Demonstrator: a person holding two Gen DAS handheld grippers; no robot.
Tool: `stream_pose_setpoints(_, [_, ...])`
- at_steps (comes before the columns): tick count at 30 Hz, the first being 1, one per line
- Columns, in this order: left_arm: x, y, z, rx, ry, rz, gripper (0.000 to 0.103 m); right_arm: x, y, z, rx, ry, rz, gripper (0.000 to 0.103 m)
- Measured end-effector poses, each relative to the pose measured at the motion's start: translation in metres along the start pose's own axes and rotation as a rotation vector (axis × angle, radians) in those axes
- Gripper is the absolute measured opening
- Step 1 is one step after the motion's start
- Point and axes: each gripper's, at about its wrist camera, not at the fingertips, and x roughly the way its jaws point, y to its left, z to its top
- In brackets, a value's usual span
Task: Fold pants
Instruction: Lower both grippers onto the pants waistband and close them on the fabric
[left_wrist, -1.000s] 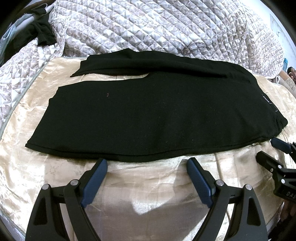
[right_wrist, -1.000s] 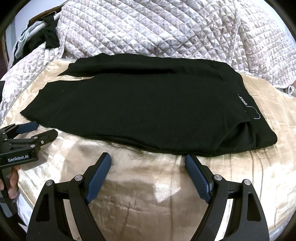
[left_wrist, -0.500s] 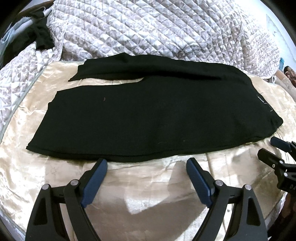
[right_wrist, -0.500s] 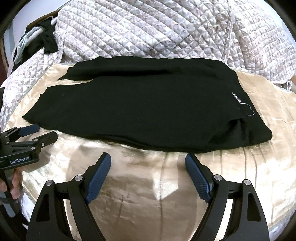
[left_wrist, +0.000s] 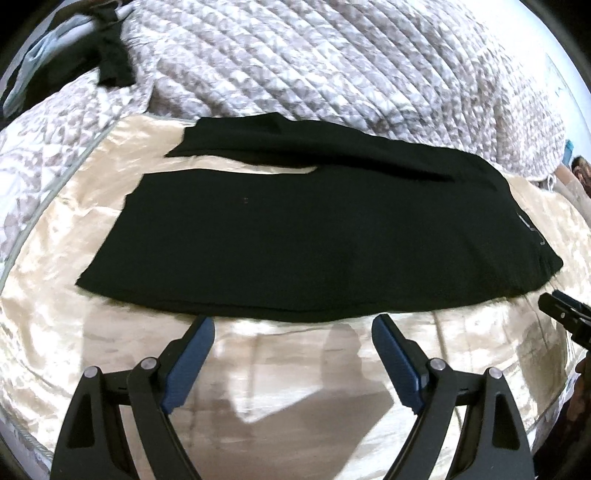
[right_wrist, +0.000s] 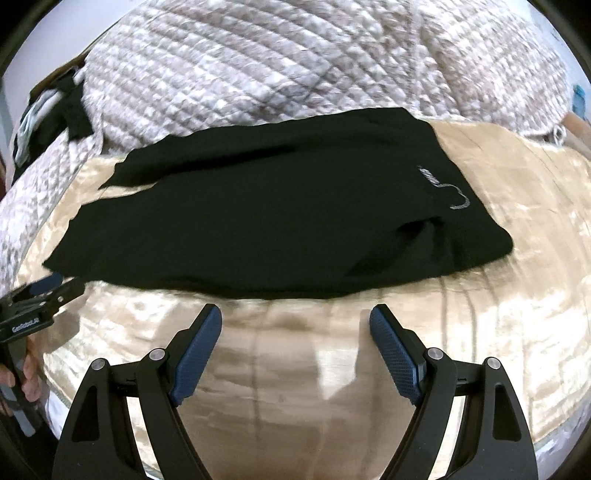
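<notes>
Black pants lie flat on a shiny beige sheet, legs pointing left, waistband with a small white logo at the right; they also show in the right wrist view. The two legs lie nearly together, the far one sticking out at the upper left. My left gripper is open and empty, just short of the pants' near edge. My right gripper is open and empty, just short of the near edge toward the waist end. Each gripper shows at the edge of the other's view.
The beige sheet covers the bed in front. A quilted grey-white blanket is heaped behind the pants. Dark clothes lie at the far left corner. A person's arm is at the far right.
Both grippers have pulled back and risen a little from the pants, so the pants look smaller and farther. The pants have not moved. Both grippers stay open.
</notes>
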Motion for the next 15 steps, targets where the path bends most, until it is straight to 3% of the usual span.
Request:
stream_pose_setpoints(7, [0.007, 0.038, 0.002, -0.155, 0.019, 0.009, 0.088, 0.003, -0.042, 0.007, 0.161, 0.002, 0.017, 0.082])
stream_pose_setpoints(15, [0.022, 0.069, 0.012, -0.337, -0.015, -0.073, 0.088, 0.021, -0.078, 0.027, 0.347, -0.022, 0.073, 0.082])
